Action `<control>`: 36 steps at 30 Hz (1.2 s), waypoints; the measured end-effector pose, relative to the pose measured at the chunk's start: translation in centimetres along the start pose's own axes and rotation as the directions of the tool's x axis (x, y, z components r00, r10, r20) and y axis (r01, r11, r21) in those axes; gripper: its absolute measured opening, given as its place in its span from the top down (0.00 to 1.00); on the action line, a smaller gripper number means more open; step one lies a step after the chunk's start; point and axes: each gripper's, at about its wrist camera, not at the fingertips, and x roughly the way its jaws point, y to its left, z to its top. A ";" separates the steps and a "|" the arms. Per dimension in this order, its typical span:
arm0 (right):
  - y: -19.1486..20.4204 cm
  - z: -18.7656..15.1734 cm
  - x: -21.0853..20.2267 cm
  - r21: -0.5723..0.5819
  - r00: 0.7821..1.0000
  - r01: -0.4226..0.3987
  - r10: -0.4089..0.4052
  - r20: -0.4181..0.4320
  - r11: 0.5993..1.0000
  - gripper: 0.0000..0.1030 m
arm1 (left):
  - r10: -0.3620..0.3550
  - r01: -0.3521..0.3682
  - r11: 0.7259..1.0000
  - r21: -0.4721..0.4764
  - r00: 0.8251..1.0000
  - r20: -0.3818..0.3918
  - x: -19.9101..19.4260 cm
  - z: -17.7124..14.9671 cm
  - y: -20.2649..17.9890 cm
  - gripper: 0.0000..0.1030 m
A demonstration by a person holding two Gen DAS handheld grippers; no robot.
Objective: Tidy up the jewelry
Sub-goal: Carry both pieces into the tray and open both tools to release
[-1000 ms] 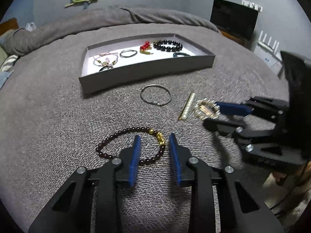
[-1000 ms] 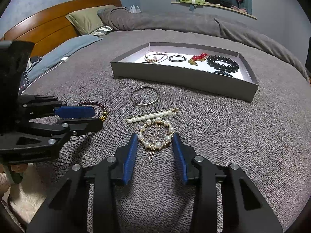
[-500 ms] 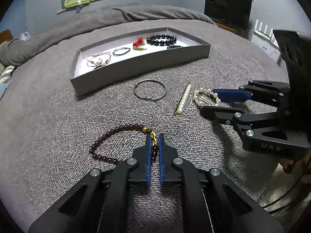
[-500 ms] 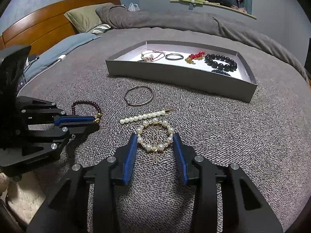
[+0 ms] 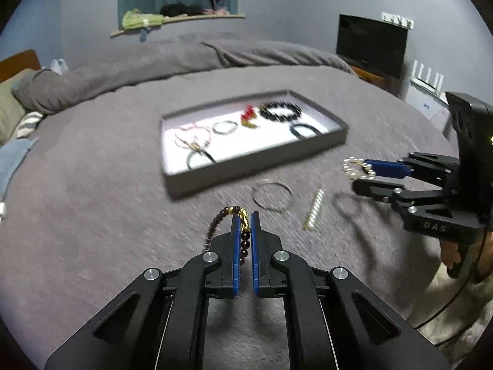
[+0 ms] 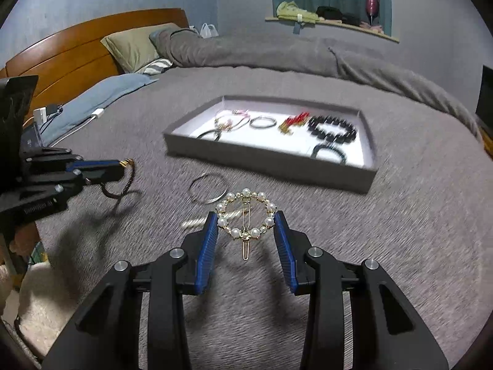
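Observation:
My left gripper is shut on a dark red bead bracelet with a gold charm. The bracelet hangs off the grey bed cover, its loop drooping left of the fingers. From the right wrist view that gripper is at the left with the bracelet dangling under it. My right gripper is shut on a round pearl hair clip, held flat between the blue pads above the cover. The left wrist view shows this gripper at the right with the clip at its tips. A grey tray lies beyond both.
A silver bangle and a straight pearl bar clip lie on the cover in front of the tray. The tray holds several bracelets, among them a black bead one. Pillows and a wooden headboard stand at the far left.
The left gripper shut on the red bead bracelet and lifted it off the cover. The right gripper rose too, carrying the pearl clip up. The tray now looks farther below.

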 end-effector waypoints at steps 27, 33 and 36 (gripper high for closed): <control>-5.3 7.4 11.0 0.113 1.000 0.005 -0.002 -0.031 0.994 0.64 | -0.068 0.067 0.997 -0.030 0.997 -0.020 11.1 10.8 1.2 0.93; -5.7 6.8 11.9 0.123 0.998 -0.006 0.013 -0.059 0.992 0.64 | -0.153 0.148 0.985 -0.088 0.987 -0.057 13.1 9.6 1.6 0.93; -5.8 6.7 12.3 0.129 0.997 -0.008 0.017 -0.075 0.992 0.64 | -0.139 0.131 0.988 -0.086 0.987 -0.084 14.0 9.1 1.7 0.93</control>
